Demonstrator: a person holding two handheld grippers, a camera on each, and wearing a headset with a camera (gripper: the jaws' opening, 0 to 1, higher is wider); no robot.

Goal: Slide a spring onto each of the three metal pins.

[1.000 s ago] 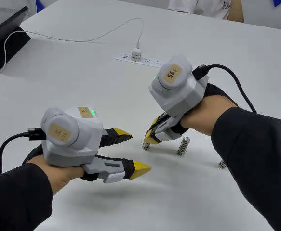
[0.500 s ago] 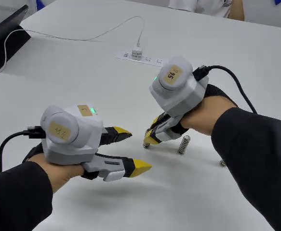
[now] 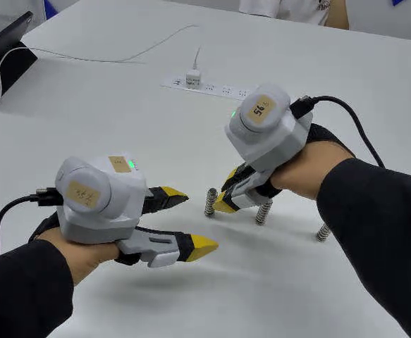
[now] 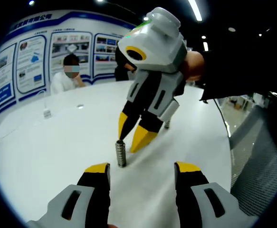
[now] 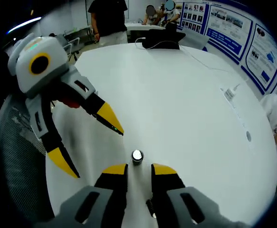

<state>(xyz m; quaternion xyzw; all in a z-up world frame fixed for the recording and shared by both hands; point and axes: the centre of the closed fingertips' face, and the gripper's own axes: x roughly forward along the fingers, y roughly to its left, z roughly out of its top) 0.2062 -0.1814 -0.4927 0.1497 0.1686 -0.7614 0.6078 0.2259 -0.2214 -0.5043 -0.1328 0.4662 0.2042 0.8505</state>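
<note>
Right claw [image 3: 223,205] drew back off near spring [image 3: 211,202], coil now exposed, upright on surface [image 3: 120,105]. Claw narrow, empty, tip just beside coil top. Left claw [image 3: 199,220] wide, empty. Middle spring [image 3: 264,211] partly behind right claw; end spring [image 3: 323,232] cut off by sleeve [image 3: 374,232]. Pins indistinct inside coils.

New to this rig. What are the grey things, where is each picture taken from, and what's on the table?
There is no robot. A person holds a two-jaw tool in each hand. The head view comes from a headset camera, and the two round views come from a camera riding on each tool. The left tool is open and empty. The right tool has its jaws slightly apart and grips nothing; its tips are beside the top of an upright spring. A second spring and a third spring stand nearby on the white table. A power strip lies farther back.
</note>
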